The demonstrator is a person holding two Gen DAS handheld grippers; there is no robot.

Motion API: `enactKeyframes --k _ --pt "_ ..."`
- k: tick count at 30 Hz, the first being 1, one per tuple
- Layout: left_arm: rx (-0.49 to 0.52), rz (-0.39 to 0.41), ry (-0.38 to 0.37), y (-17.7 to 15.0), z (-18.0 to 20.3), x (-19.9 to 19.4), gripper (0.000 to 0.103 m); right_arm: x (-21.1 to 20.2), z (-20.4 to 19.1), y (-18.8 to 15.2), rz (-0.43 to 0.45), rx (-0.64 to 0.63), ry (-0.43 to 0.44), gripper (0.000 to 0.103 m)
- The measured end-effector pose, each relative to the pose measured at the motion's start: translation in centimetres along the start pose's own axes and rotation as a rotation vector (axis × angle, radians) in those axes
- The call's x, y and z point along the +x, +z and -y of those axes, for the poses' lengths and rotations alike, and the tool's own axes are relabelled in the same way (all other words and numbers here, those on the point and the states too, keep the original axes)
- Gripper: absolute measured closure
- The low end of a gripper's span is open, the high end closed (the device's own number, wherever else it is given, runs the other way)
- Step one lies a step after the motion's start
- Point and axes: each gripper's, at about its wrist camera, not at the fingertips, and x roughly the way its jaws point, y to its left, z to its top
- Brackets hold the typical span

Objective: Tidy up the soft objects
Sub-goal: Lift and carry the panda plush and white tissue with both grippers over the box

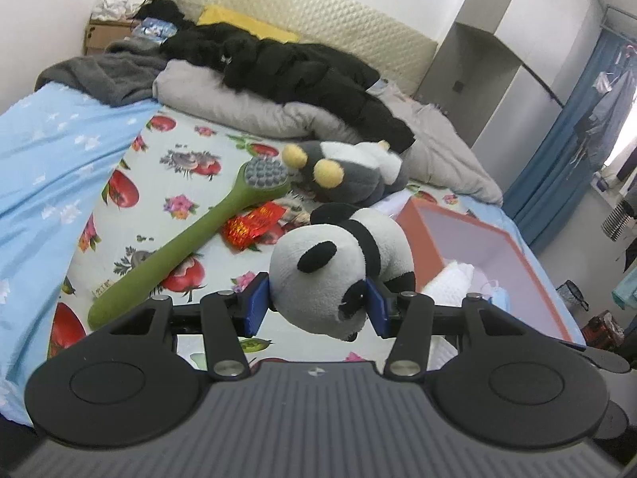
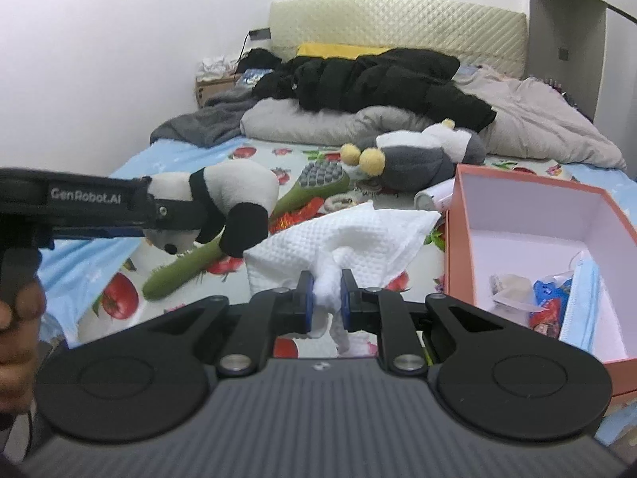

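My left hand-held gripper (image 1: 314,304) is clamped on the panda plush (image 1: 338,267) by its head, holding it up off the bed (image 1: 191,147), just left of the open pink box (image 1: 422,239). My right hand-held gripper (image 2: 326,298) is pinched shut on a bunched corner of the white waffle-weave cloth (image 2: 338,231), which hangs lifted over the fruit-print sheet, close beside the box's near wall (image 2: 458,239). So I judge both hands are mid-carry, each with a soft thing bound for the box.

Inside the box I can see a blue face mask (image 2: 581,302) and a few small wrapped packets, with bare floor toward the back. The next move, I think, is to swing the cloth rightward over the rim and let go, then bring the panda across after it; the cloth is limp and could drape over the wall if I drop it too early.

Not yet gathered on the bed: the grey plush with yellow pom-poms (image 1: 350,175), beyond the green massage brush (image 1: 191,243).
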Motion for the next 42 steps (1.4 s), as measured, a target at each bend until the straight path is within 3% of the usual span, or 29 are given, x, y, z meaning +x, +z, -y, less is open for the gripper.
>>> enactKeyframes --k 9,19,33,42 --pt "0.035 0.028 -0.025 -0.2 2.8 -2.8 0.047 -3.4 0.9 0.8 0.029 0.047 -0.026 0.086" --pt "0.089 0.040 -0.104 -0.1 7.3 -4.2 0.047 -6.5 3.6 1.4 0.062 0.077 -0.097 0.086" --pt "0.192 -0.009 -0.241 0.2 14.6 -1.1 0.047 -9.5 9.9 0.9 0.087 0.161 -0.252 0.086" --pt "0.240 -0.093 -0.283 0.0 17.9 3.9 0.047 -8.6 14.2 0.0 0.057 0.226 -0.326 0.086"
